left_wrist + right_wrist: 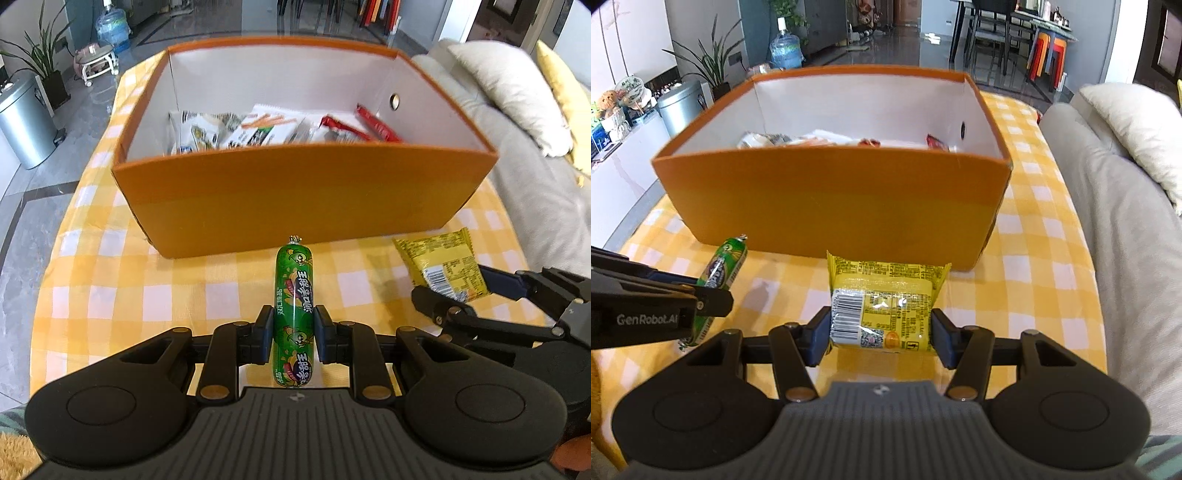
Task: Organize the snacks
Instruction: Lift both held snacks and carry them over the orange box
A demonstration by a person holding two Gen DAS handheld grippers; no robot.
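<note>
Now the left gripper [293, 338] clamps a green sausage [294, 295], the right gripper [880, 334] a yellow packet [882, 306]; both sit at 6 o'clock of the orange box [295, 206] on the worktop [147, 295].

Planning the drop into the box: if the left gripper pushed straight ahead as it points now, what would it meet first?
Probably the near wall of the orange box: the left gripper, shut on the green sausage, points at it. The sausage's clipped tip would touch first.
</note>
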